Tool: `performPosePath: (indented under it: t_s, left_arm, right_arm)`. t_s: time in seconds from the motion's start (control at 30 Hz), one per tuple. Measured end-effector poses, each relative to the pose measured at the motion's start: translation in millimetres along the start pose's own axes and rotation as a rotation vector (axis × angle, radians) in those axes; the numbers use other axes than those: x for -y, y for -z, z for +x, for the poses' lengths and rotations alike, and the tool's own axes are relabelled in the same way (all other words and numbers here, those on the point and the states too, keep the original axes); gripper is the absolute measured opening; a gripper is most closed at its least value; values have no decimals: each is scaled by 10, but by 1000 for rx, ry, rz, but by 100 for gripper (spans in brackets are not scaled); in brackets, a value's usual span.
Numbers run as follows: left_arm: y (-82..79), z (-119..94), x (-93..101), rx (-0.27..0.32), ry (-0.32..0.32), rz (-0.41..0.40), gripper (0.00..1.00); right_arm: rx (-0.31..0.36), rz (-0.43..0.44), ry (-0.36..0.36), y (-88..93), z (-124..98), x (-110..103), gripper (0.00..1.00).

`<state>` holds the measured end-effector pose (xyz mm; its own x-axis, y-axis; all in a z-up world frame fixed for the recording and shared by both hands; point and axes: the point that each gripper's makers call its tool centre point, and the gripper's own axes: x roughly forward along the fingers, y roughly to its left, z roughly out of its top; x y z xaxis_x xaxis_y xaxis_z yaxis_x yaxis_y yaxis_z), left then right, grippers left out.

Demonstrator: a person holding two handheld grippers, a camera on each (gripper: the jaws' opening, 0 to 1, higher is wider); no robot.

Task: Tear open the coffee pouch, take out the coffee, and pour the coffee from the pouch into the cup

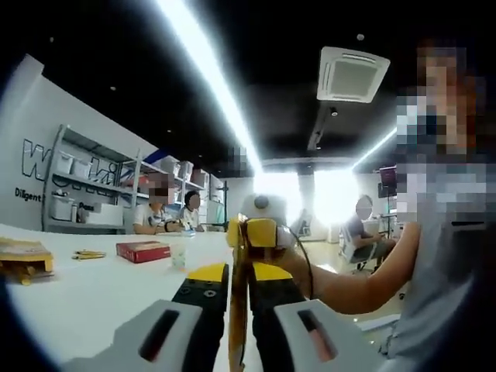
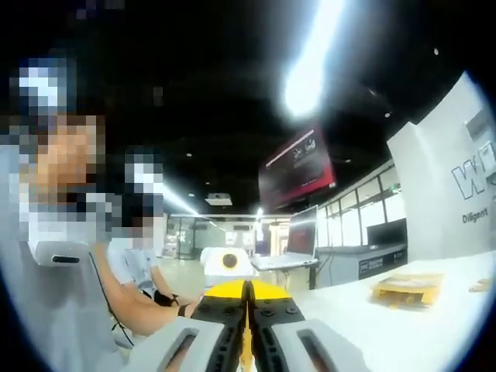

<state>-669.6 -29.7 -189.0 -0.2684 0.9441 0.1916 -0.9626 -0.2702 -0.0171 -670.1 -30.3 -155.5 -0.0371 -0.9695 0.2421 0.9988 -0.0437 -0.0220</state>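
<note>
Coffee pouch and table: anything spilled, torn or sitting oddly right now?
Nothing stands out. Both the left gripper and right gripper are shut on the yellow pouch, held edge-on above the white table. No spill shows on the table. The cup stands upright beside the red box.

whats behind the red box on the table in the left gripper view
Behind the red box sit two people at the white table, with metal shelving of white bins against the wall. The box hides the tabletop directly behind it.
</note>
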Motion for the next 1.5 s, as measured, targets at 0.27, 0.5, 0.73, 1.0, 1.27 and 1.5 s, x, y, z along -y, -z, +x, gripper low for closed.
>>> performPosePath:
  t_s: [0.27, 0.5, 0.73, 1.0, 1.27, 1.5]
  left_arm:
    - [-4, 25, 27, -11, 6, 7, 8]
    - [-12, 9, 14, -17, -6, 4, 8]
    - [-41, -34, 0, -12, -14, -7, 7]
    - [-59, -26, -22, 3, -19, -7, 7]
    - [-31, -20, -51, 12, -44, -10, 8]
    - [3, -44, -51, 12, -43, -7, 17]
  right_arm:
    - [-3, -27, 4, -15, -27, -1, 2]
    - [3, -39, 10, -25, -23, 14, 5]
    - [-30, -33, 15, -31, -15, 55, 16]
    - [-44, -39, 14, -32, 27, 57, 15]
    - [-32, -28, 31, -10, 23, 94, 4]
    - [-42, 41, 29, 36, 6, 105, 2]
